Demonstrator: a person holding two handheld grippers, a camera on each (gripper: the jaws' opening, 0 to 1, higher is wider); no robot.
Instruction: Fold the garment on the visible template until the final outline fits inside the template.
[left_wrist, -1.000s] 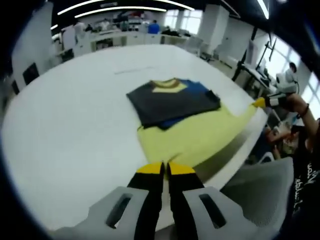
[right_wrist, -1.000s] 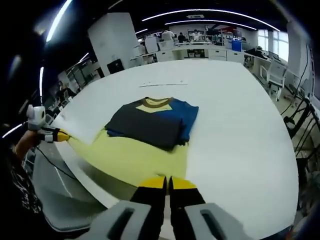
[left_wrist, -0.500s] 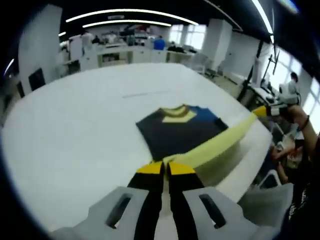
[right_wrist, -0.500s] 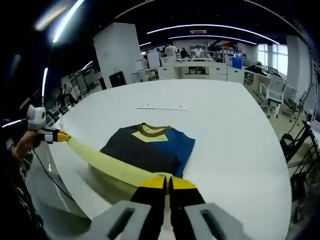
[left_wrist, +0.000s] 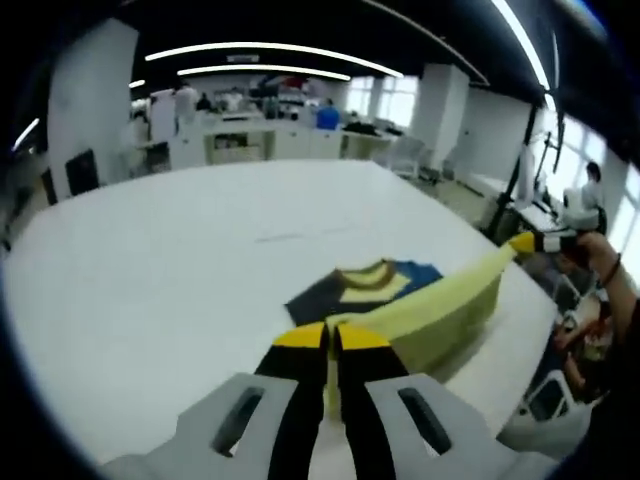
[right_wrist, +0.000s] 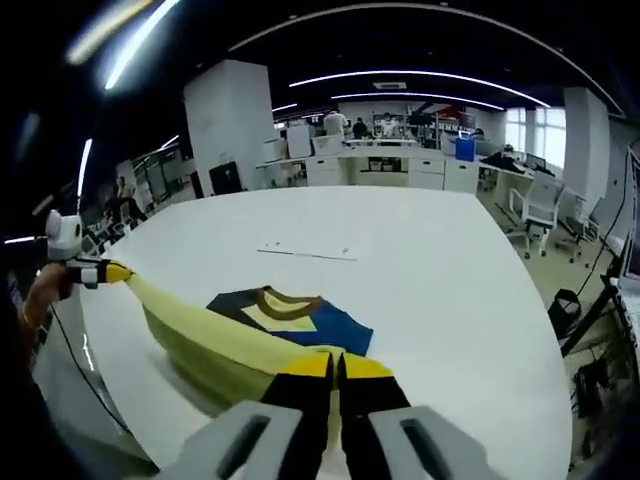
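Garment (left_wrist: 400, 300): lay on white table (left_wrist: 150, 270), collar end flat, sleeves apparently already folded in; yellow hem (right_wrist: 200, 335) lifted and stretched taut between both tools. Judged mid-fold: bottom half raised, not yet laid over collar. Template outline not made out. Left gripper (left_wrist: 331, 336), right gripper (right_wrist: 335, 365): each clamped on a hem corner. No containers seen.

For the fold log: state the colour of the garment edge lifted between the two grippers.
Pale yellow hem, clearest in the right gripper view, stretched between the right gripper and left gripper.
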